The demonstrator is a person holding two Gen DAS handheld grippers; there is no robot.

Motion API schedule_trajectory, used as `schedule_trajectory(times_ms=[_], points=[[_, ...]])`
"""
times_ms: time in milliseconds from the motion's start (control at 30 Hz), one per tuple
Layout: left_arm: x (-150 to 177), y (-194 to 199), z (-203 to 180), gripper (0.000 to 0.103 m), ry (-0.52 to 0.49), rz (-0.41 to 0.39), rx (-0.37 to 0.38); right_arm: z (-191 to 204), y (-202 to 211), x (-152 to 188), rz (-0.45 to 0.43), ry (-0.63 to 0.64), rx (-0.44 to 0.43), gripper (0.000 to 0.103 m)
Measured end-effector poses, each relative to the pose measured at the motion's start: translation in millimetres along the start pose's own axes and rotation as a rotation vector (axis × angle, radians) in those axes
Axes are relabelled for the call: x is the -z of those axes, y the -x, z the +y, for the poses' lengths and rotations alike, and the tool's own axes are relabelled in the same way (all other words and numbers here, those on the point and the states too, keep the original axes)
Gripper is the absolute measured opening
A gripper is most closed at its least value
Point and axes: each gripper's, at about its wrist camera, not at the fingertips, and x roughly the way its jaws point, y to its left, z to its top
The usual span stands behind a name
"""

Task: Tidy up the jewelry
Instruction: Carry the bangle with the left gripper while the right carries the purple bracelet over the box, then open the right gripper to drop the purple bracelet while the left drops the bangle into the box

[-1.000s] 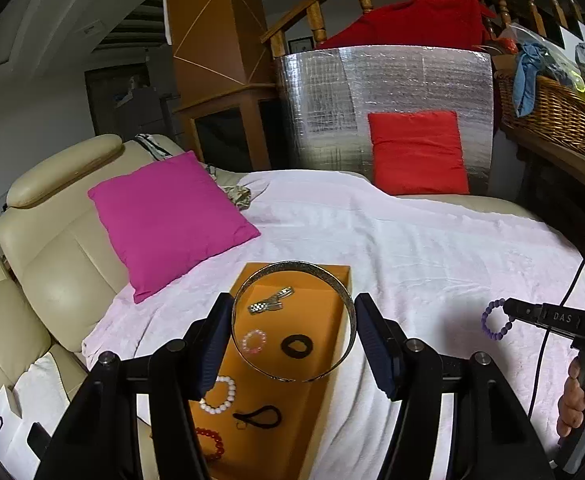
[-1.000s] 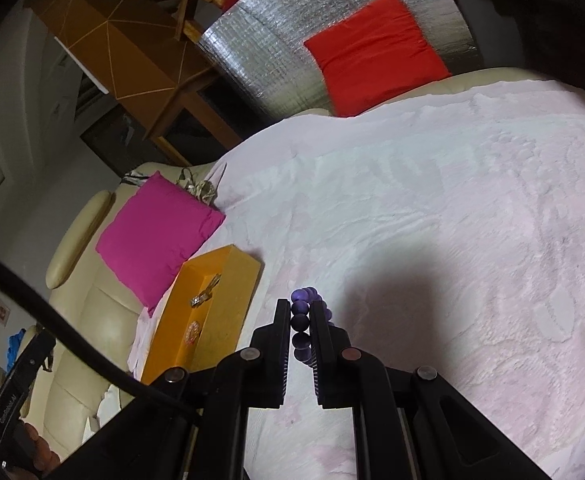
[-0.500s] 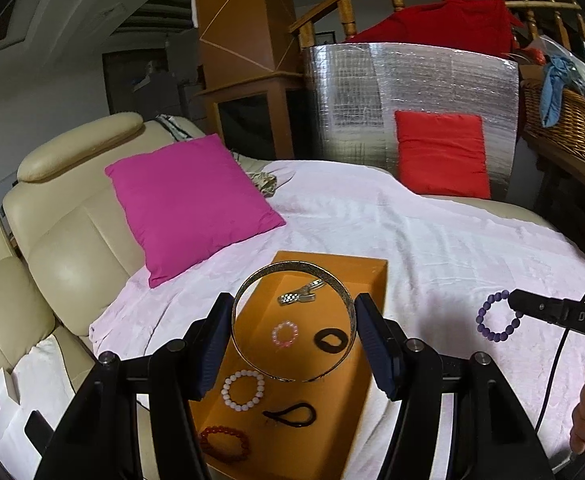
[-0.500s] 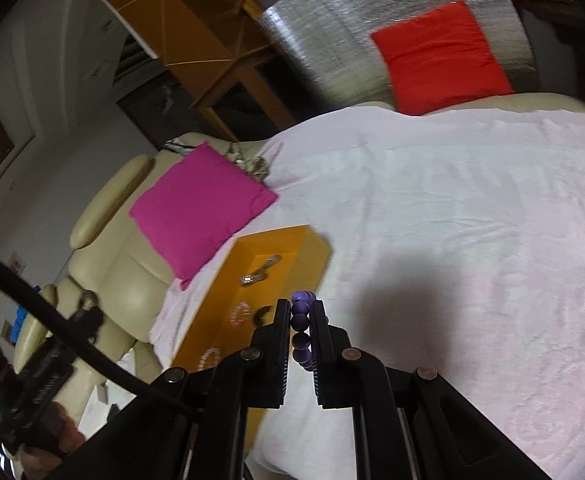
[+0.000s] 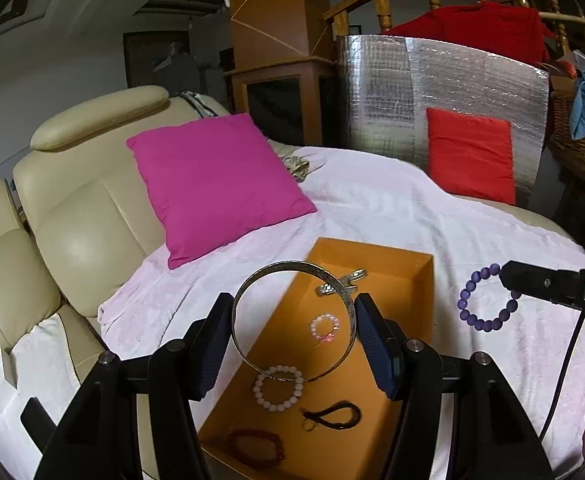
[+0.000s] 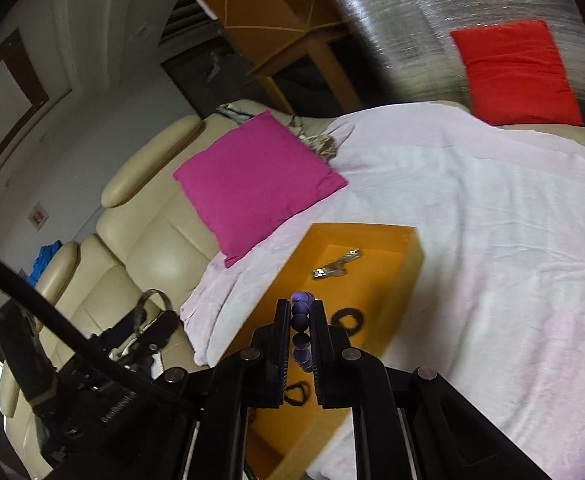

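Note:
My left gripper (image 5: 294,322) is shut on a silver bangle (image 5: 248,292) and holds it upright above the orange box (image 5: 388,296). In the box lie a metal clasp piece (image 5: 340,282), a pink bead bracelet (image 5: 324,326), a white bead bracelet (image 5: 278,388), a black cord (image 5: 332,416) and a red bead bracelet (image 5: 256,446). My right gripper (image 6: 299,308) is shut on a purple bead bracelet (image 6: 301,322) above the box (image 6: 372,280). In the left wrist view the purple bracelet (image 5: 486,302) hangs right of the box.
The box sits on a pink sheet (image 5: 392,208) over a cream sofa (image 5: 76,216). A magenta cushion (image 5: 212,184) lies left of it and a red cushion (image 5: 470,160) at the back against a silver foil panel (image 5: 432,92). A wicker basket (image 5: 584,144) stands far right.
Both grippers have moved left toward the orange box. The purple bracelet has come from over the sheet to over the box. Both grips are unchanged.

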Motion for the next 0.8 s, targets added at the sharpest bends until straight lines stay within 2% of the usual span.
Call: schedule_trajectory(times_ms=[367,800], points=[[5.3,-32.3,15.8,0.063,0.007,0.045,-0.012,20.6,-51.0,-7.4,0.067,0.029,-0.013,0.011],[12.8,-80.9,7.1,0.063,-0.037,0.123,-0.022,-6.8,-116.8,-21.9,0.149,-0.019,0.015,0.011]])
